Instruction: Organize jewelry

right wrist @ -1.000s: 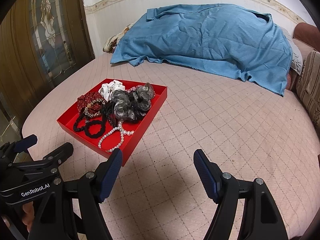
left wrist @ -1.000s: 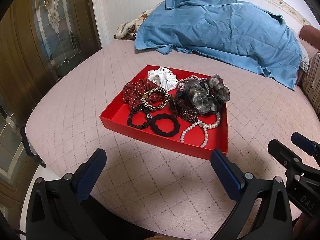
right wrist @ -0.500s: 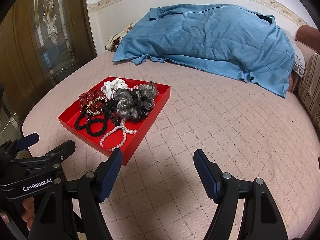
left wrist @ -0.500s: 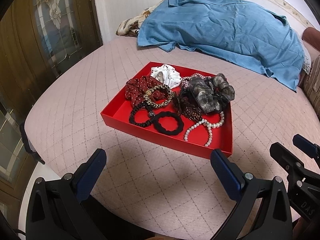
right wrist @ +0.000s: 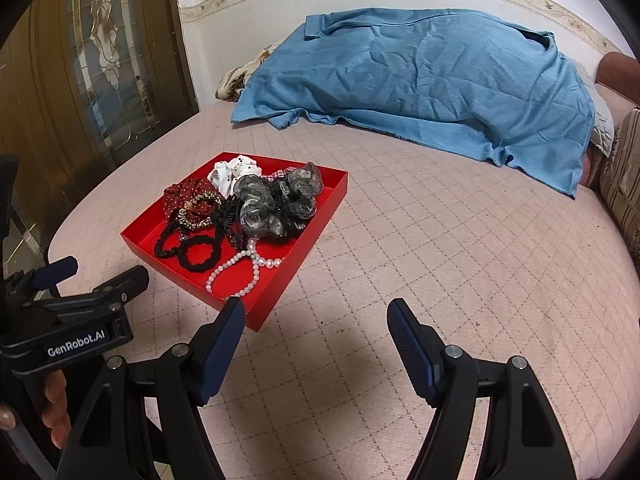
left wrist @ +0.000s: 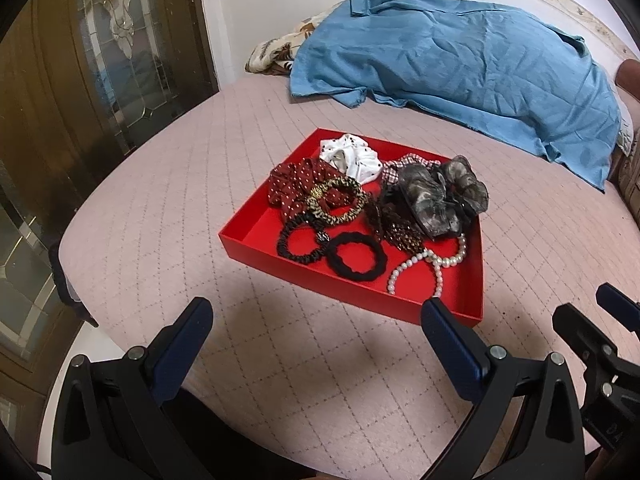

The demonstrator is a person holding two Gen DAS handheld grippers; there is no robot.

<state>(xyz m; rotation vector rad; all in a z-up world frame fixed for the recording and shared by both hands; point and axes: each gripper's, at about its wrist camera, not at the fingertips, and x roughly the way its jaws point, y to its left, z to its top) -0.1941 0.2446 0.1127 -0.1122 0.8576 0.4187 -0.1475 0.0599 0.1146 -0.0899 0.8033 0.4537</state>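
Observation:
A shallow red tray (left wrist: pixel 248 236) (right wrist: pixel 320 216) lies on the pink quilted bed. In it are a pearl bracelet (left wrist: pixel 436 264) (right wrist: pixel 244 268), a black hair tie (left wrist: pixel 356 260) (right wrist: pixel 198 258), a thin black scrunchie (left wrist: pixel 298 240), a leopard-print scrunchie (left wrist: pixel 338 200), a red dotted scrunchie (left wrist: pixel 292 184), a white dotted scrunchie (left wrist: pixel 352 156) and a grey gauzy scrunchie (left wrist: pixel 436 196) (right wrist: pixel 276 204). My left gripper (left wrist: pixel 316 328) is open, just short of the tray's near edge, with nothing between its fingers. My right gripper (right wrist: pixel 316 320) is open over bare bedding, right of the tray's near corner.
A crumpled blue cloth (left wrist: pixel 460 72) (right wrist: pixel 420 84) covers the far part of the bed. A dark wooden door with patterned glass (left wrist: pixel 92 60) stands at the left, past the bed's edge. A striped cushion (right wrist: pixel 624 168) lies at the far right. A hand (right wrist: pixel 52 404) holds the left gripper's handle.
In the left wrist view the tray has drifted slightly right and down as the left gripper shifted a little. The right gripper has stayed where it was. Both stay open.

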